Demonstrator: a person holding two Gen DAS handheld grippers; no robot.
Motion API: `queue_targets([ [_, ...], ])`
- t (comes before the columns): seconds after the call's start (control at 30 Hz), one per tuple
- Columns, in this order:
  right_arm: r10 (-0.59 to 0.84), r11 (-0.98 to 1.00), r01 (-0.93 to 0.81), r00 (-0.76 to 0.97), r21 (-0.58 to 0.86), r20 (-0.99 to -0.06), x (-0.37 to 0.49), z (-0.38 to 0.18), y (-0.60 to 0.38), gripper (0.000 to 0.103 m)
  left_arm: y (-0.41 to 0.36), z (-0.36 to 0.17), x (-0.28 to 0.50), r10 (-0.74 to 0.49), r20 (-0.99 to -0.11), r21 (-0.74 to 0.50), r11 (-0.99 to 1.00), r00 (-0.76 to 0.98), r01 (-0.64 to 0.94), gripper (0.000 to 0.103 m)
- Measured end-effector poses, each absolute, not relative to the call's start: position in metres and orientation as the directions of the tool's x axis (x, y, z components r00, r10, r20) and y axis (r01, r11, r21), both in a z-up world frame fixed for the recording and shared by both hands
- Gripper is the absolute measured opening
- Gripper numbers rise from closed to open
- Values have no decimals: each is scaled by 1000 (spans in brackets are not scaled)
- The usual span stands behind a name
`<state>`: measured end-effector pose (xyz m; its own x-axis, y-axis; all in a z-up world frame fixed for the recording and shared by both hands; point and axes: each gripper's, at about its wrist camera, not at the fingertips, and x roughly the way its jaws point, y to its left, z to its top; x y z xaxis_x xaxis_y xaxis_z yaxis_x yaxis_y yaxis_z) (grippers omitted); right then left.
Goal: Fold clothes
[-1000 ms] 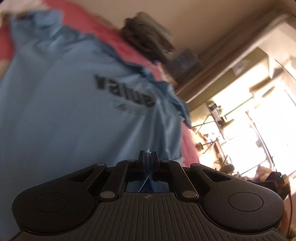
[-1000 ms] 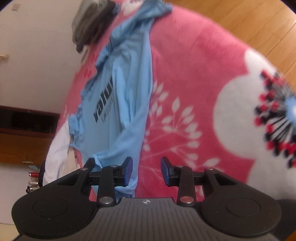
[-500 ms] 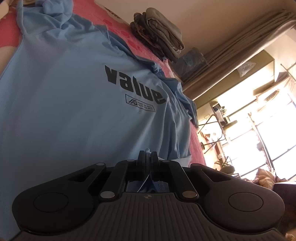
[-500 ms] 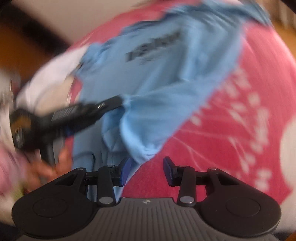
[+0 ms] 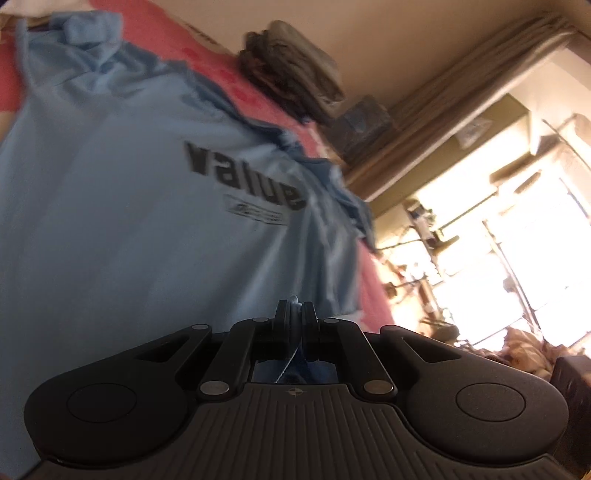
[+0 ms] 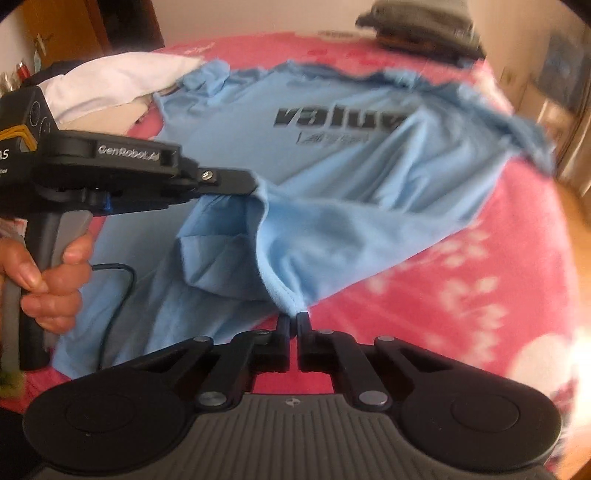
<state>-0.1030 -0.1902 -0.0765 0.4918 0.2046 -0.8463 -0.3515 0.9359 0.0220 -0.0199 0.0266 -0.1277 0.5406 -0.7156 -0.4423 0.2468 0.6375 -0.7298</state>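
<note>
In the left wrist view, the left claw (image 5: pixel 294 314) at lower centre is clenched on a fold of the light blue T-shirt (image 5: pixel 122 221), a sliver of blue cloth showing between its fingertips. The shirt fills the left and middle of the frame, spread over a pink bedspread (image 5: pixel 373 291), its dark printed word "value" (image 5: pixel 245 181) near the centre. A pile of folded grey clothes (image 5: pixel 295 81) sits on the bed in the upper middle, with curtains (image 5: pixel 461 99) and a bright window (image 5: pixel 535 251) at right. In the right wrist view, the right claw (image 6: pixel 293 325) at lower centre is clenched on the hem corner of the T-shirt (image 6: pixel 351 192), which drapes upward from it across the middle of the frame. The left claw (image 6: pixel 251 181) enters from the left edge, its tips grasping another bunched part of the shirt; a hand (image 6: pixel 48 280) at lower left holds its grip. A white cloth (image 6: pixel 118 81) lies at upper left, the grey pile (image 6: pixel 424 26) at the top right, and the pink flowered bedspread (image 6: pixel 480 277) fills the right side.
</note>
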Motion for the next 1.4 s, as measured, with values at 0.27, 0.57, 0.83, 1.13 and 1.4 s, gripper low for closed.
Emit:
queue_targets([
  [0.27, -55, 689, -478, 716, -546, -696, -132, -12, -238, 2, -23, -100, -43, -883, -341, -756, 462, 323, 464, 4],
  [0.57, -126, 368, -777, 502, -510, -855, -155, -42, -274, 2, -92, -139, -60, -862, -505, -726, 457, 53, 513, 8],
  [0.83, -223, 549, -739, 322, -391, -920, -137, -70, -312, 5, -87, -136, -63, -864, -503, -723, 432, 16, 539, 38],
  [1.13, -370, 922, 119, 558, -369, -743, -136, 79, -414, 6, -47, -95, 2, -910, -379, -741, 408, 170, 534, 41],
  [1.4, -599, 787, 595, 670, -166, -438, -163, 188, -483, 44, -67, -89, 72, -863, -456, -689, 496, 216, 529, 43],
])
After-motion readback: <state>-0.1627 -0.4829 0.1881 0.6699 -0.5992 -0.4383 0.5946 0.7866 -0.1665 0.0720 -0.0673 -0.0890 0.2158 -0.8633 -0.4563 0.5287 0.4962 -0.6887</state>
